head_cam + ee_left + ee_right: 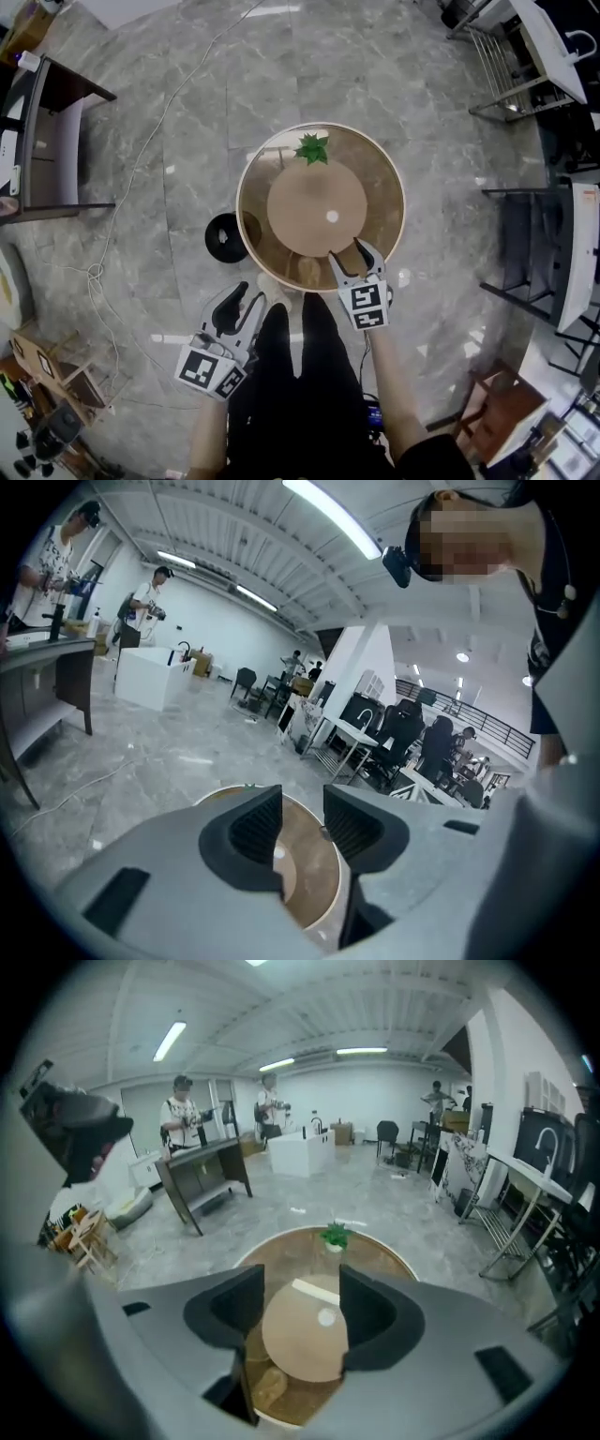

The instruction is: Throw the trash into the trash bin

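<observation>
Grey marble floor tiles (pixel 187 112) lie open all round the round table (pixel 398 187), widest beyond its far edge and on its left. The table has a pale rim, a brown glassy ring and a tan disc at the middle. A small green plant (pixel 312 148) stands near the far rim. A pale crumpled wad (pixel 307 271), seemingly the trash, lies in the brown ring by the near rim; whether it rests on the glass or under it I cannot tell.

The black trash bin (pixel 227 237) stands on the floor just beside the table's left edge, its mouth facing up.

The right gripper (pixel 354 258) reaches over the near rim, just right of the wad. Its jaws stand wide apart with nothing between them; the tan disc shows through the gap. The left gripper (pixel 242 302) hangs off the table, over the floor between the bin and the person's dark legs. Its jaws are apart by a narrow gap and clamp nothing.

A white cable (pixel 98 272) trails across the floor at the left, well apart from the bin. A dark desk (pixel 56 141) bounds the left side; a metal rack (pixel 511 75) and dark shelving (pixel 534 253) bound the right.
</observation>
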The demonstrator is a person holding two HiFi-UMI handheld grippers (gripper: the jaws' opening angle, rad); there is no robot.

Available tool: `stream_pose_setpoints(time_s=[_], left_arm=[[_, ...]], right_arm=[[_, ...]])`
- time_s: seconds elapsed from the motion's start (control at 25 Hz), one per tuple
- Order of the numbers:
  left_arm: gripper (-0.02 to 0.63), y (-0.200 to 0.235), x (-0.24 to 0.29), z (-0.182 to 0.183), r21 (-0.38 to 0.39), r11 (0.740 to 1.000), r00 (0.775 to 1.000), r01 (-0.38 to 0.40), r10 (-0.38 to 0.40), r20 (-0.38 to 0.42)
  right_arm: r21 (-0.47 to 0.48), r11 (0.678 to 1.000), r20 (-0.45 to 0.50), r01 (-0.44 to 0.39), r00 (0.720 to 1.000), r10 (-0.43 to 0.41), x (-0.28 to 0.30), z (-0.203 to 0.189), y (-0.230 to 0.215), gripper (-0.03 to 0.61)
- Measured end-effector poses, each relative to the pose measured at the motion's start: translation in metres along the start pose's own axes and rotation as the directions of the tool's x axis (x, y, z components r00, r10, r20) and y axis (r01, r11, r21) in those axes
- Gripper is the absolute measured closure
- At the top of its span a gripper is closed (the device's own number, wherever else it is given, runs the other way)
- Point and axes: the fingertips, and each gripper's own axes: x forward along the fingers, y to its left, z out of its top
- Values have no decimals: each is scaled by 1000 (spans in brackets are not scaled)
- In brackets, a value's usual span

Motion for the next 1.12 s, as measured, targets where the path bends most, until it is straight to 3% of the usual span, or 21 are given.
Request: stream_pose_setpoints(time_s=[0.24, 0.48, 0.68, 0.92, 1.12], left_arm=[[489, 10, 10, -53, -139, 990, 998, -7, -2, -62], [489, 40, 6, -98, -229, 968, 990, -99, 72, -125], [489, 59, 0, -106, -258, 953, 984, -155, 126, -126], [489, 68, -1, -105, -273, 948, 983, -163, 133, -124], [489, 74, -5, -107, -289, 940, 981, -182, 153, -119]], right_arm=[[-91, 995, -251, 38, 966, -60, 116, -98, -31, 316], [-68, 997, -406, 45, 911, -69, 196, -163, -49, 322], [-2, 996, -431, 85, 899, -77, 210, -176, -57, 348], [48, 997, -467, 67, 883, -37, 221, -181, -56, 389], [-7, 999, -423, 39, 905, -38, 217, -153, -41, 399]])
